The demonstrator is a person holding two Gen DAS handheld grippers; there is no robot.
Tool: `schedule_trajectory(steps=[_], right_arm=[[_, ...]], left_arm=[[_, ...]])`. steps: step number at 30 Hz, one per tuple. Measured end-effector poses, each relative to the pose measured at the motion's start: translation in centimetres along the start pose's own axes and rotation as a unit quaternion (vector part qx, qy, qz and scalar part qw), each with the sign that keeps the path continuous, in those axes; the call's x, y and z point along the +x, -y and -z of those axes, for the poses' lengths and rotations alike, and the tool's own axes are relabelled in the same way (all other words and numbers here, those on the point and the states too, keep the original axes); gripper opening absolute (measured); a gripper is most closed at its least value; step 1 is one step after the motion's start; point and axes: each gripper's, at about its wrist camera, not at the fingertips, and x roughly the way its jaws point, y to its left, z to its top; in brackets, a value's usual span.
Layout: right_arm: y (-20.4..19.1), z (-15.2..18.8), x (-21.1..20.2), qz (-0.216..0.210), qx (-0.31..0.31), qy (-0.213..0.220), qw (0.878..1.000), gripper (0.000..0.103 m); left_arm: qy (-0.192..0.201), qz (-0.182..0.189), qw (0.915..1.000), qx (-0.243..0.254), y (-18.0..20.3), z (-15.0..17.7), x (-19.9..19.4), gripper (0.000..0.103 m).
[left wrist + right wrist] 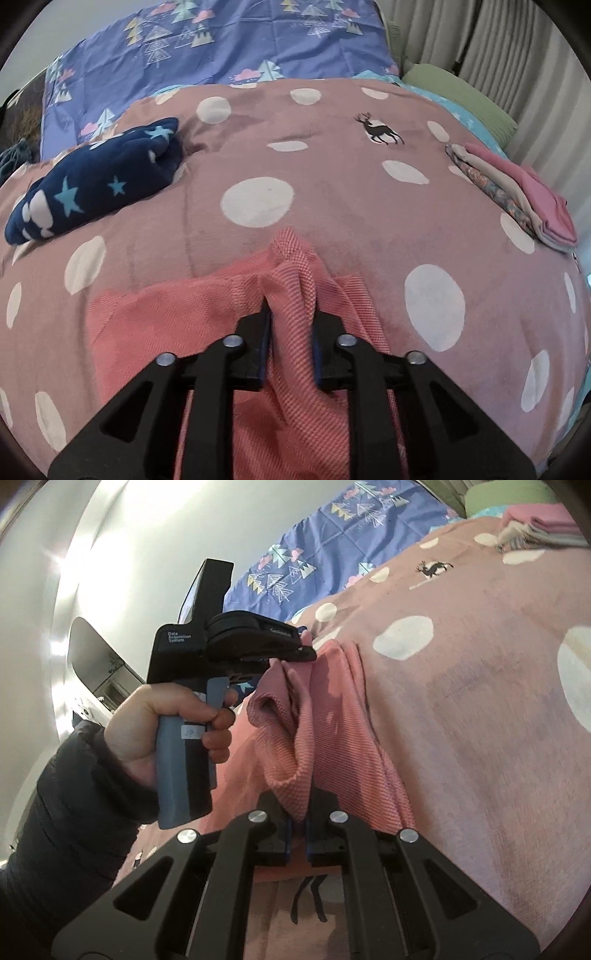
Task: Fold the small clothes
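A salmon-pink knit garment (177,325) lies partly on the pink dotted blanket (332,206). My left gripper (290,317) is shut on a bunched fold of it and lifts that fold off the bed. My right gripper (297,812) is shut on another edge of the same garment (332,716), which hangs between the two grippers. The left gripper (295,653), held by a hand, shows in the right wrist view to the upper left of my right fingers.
A folded navy star-print piece (92,184) lies at the left. A stack of folded clothes (524,195) sits at the right edge of the bed. A purple tree-print sheet (221,40) and a green pillow (458,92) lie beyond. Curtains hang at the right.
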Motion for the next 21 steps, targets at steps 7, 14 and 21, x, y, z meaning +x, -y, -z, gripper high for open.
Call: schedule_trajectory(steps=[7,14,21], right_arm=[[0.6,-0.2,0.1,-0.004,0.014,-0.005,1.000,0.005],[1.1,-0.2,0.2,-0.012,0.030,-0.009,0.999,0.005],[1.3,-0.1,0.3,-0.011,0.038,-0.013,0.999,0.005]], left_arm=[[0.052,0.031,0.9980,0.017,0.4,0.0,-4.4,0.057],[0.099,0.014,0.9910,0.089,-1.3,6.9,-11.7,0.073],[0.066,-0.034,0.9845,0.159,-1.8,18.9,-14.1,0.076]])
